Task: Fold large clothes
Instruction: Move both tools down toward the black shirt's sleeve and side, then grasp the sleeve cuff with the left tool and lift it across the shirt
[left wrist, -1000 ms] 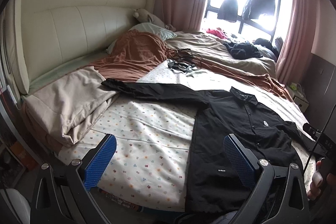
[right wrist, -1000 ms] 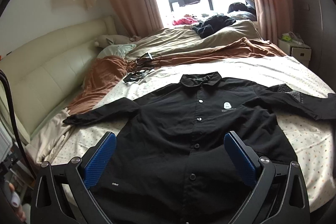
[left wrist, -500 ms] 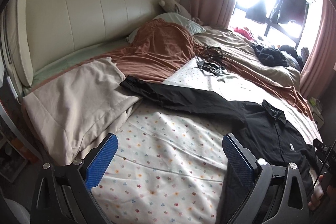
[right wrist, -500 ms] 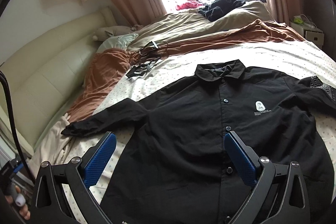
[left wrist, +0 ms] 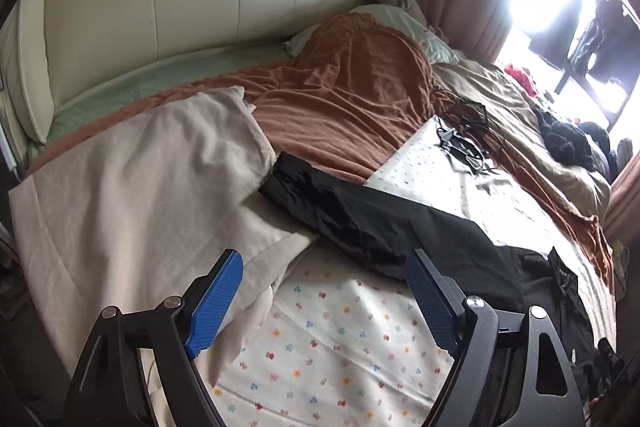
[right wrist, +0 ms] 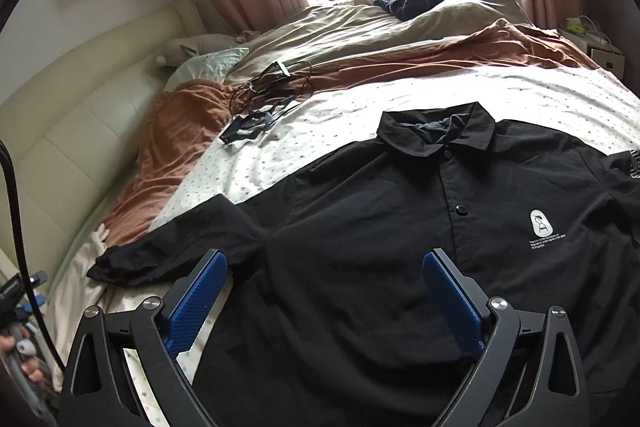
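**Black shirt lies flat; take the sleeve by its cuff**

Your black shirt (right wrist: pixel 400 227) lies face up, buttoned, on the flowered sheet (left wrist: pixel 320 339), its collar (right wrist: pixel 436 131) toward the window and one long sleeve (left wrist: pixel 360 215) stretched out toward the headboard. The cuff (left wrist: pixel 288 171) of that sleeve rests against the pale folded blanket (left wrist: pixel 140 187).

Your left gripper (left wrist: pixel 324 299) is above the sheet just short of the sleeve, its jaws closing with nothing between them yet. Your right gripper (right wrist: pixel 324 291) hangs wide apart over the shirt's lower front, holding nothing.

Expect the cloth to be thin, light and limp: it should sag and crease wherever you do not support it, and a shallow pinch may slide off. Judged from here, the cuff is the best hold for the sleeve, since its doubled edge gives the pads more to bite. For the body, take the hem or the shoulder seam, not the middle of the panel.
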`<state>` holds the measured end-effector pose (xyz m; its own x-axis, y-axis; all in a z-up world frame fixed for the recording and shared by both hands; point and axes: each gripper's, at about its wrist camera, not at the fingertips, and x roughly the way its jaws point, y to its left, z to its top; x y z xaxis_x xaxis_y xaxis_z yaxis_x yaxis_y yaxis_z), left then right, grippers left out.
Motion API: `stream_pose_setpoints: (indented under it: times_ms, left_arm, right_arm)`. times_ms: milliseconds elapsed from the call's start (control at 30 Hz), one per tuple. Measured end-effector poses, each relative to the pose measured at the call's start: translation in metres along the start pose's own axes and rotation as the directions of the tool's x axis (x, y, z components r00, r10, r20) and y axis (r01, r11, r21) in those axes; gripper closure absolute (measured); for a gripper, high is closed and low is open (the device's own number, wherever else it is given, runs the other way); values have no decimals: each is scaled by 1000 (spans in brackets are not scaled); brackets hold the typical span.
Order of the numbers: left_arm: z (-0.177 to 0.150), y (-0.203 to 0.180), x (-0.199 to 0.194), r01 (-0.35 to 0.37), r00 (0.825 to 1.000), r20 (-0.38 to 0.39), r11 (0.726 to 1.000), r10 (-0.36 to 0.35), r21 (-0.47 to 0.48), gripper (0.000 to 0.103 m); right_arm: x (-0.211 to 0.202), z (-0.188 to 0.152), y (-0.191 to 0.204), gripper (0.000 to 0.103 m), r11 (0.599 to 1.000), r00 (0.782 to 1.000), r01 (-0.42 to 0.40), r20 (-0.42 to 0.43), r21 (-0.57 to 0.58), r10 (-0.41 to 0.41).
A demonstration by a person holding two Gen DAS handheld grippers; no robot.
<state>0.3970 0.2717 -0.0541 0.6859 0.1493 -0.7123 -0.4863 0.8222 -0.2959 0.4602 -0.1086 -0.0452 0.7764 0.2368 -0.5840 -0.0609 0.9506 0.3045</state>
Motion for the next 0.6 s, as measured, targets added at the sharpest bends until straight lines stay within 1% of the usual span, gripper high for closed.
stream_pose_setpoints:
  times_ms: [100,133,167,200,233,300,333,367,400,433,467,500,533,567,600]
  left_arm:
    - [13,7,35,10,1000,-24,999,-11,-41,20]
    - [16,7,50,4,999,-45,999,-5,-35,23]
    - [18,6,65,-17,997,-75,1000,16,-23,27]
    - [20,8,81,-33,994,-108,999,30,-23,33]
    - [21,11,93,-36,991,-130,999,30,-41,34]
    - [22,21,114,-53,987,-156,994,38,-91,34]
    - [22,26,122,-71,985,-163,992,54,-105,34]
    - [22,29,129,-84,984,-167,989,63,-120,34]
    - [23,32,134,-83,985,-164,987,60,-135,34]
    - [24,33,137,-83,987,-152,986,61,-145,34]
    - [26,32,139,-85,989,-134,985,65,-148,34]
    - [28,31,141,-82,991,-117,986,65,-144,39]
    - [30,28,145,-75,992,-110,987,60,-139,51]
    - [32,27,149,-74,991,-118,988,58,-133,57]
    - [34,26,154,-78,990,-126,988,62,-129,71]
  right_arm:
    - [19,6,2,8,1000,1000,-7,-9,4,7]
    - [26,9,2,10,1000,1000,-16,-19,8,16]
    - [34,10,2,15,1000,999,-26,-30,13,26]
    - [42,11,2,21,999,998,-36,-42,20,36]
    - [49,10,2,23,999,997,-44,-55,26,45]
    - [64,10,2,31,997,995,-61,-79,37,63]
    - [72,9,2,34,997,993,-68,-91,41,72]
    - [79,9,2,38,996,991,-74,-106,46,78]
    - [85,9,1,46,995,990,-77,-117,55,83]
    - [92,8,-1,50,994,987,-83,-128,73,92]
    - [97,8,-4,56,991,985,-91,-136,97,104]
    - [103,8,-6,59,988,984,-99,-138,117,115]
    - [107,8,-8,60,985,983,-103,-138,136,122]
    - [112,8,-10,62,982,981,-109,-142,154,131]
    - [117,8,-10,67,977,977,-126,-148,175,152]
